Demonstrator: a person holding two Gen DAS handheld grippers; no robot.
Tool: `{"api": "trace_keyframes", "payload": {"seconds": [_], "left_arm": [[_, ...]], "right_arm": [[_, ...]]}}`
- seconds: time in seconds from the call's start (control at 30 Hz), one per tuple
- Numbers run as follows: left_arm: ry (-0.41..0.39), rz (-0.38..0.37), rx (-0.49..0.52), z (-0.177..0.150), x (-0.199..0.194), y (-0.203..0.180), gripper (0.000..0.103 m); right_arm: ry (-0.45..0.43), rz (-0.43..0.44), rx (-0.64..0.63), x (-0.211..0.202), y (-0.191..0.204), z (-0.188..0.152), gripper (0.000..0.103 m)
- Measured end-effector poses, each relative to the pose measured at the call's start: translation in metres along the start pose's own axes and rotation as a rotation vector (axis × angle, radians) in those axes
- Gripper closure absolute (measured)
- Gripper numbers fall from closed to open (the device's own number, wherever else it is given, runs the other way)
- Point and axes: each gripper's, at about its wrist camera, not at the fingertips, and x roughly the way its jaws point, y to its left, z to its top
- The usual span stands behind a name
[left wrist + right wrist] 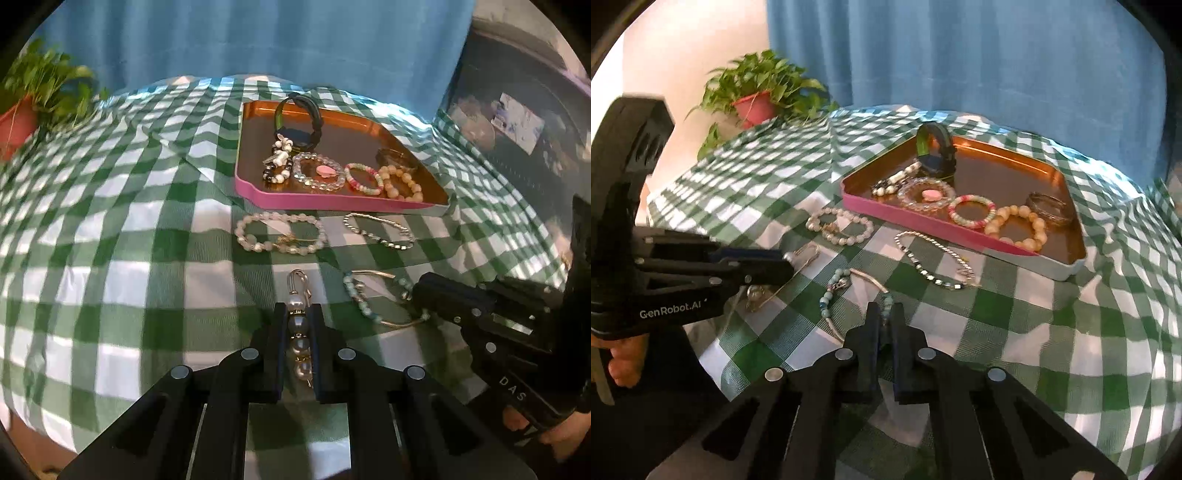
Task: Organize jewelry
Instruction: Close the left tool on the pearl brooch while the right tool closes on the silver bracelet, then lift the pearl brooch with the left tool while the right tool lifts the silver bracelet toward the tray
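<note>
In the left wrist view, the left gripper (298,314) is sitting at the bottom centre of the frame and is clenching a pearl pin (298,332); the pearls are lying in a row between the two fingers and the metal loop is sticking out beyond the tips. At the lower right, the right gripper (415,293) is touching a blue-green bead bracelet (360,297) on the checkered cloth (129,229) that is covering the bench. Above it, a white bead bracelet (280,233) and a silver chain bracelet (380,230) are lying near each other, just below the pink tray (332,201). The tray, in the upper centre, is holding a black band (301,118) standing upright, a black-and-white bead string (277,162), a clear bead bracelet (318,171), a pink-green bracelet (364,179), an orange bead bracelet (402,182) and a dark bangle (393,157).

In the right wrist view, the right gripper (884,314) is at the bottom centre, its fingers are nearly closed and they are grasping the blue-green bead bracelet (831,295) at its near end. At the left edge, the left gripper (788,264) is holding the pearl pin (805,254) above the cloth. The pink tray (905,218) is lying in the upper right with the same pieces inside. A potted plant (757,92) is standing at the upper left.
</note>
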Motion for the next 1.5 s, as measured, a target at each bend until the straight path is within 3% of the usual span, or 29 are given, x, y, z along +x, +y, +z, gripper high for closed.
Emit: {"api": "trace_keyframes", "payload": {"seconds": [0.47, 0.7, 0.97, 1.1, 1.37, 1.5], "left_arm": [[-0.037, 0.003, -0.052, 0.001, -0.038, -0.042, 0.091], [-0.088, 0.01, -0.004, 0.012, -0.067, -0.063, 0.091], [-0.207, 0.043, 0.073, 0.028, -0.128, -0.091, 0.091], [-0.249, -0.007, 0.082, 0.031, -0.162, -0.103, 0.091], [-0.404, 0.057, 0.204, 0.027, -0.225, -0.138, 0.091], [-0.434, 0.068, 0.229, 0.025, -0.239, -0.148, 0.091]], "right_arm": [[-0.065, -0.039, 0.123, -0.055, -0.014, 0.001, 0.099], [-0.074, -0.056, 0.179, -0.08, -0.021, 0.005, 0.099], [-0.14, -0.075, 0.154, -0.131, -0.007, 0.025, 0.099], [-0.195, -0.079, 0.138, -0.161, 0.002, 0.038, 0.099], [-0.304, -0.097, 0.063, -0.224, 0.035, 0.053, 0.099], [-0.34, -0.101, 0.035, -0.243, 0.045, 0.056, 0.099]]}}
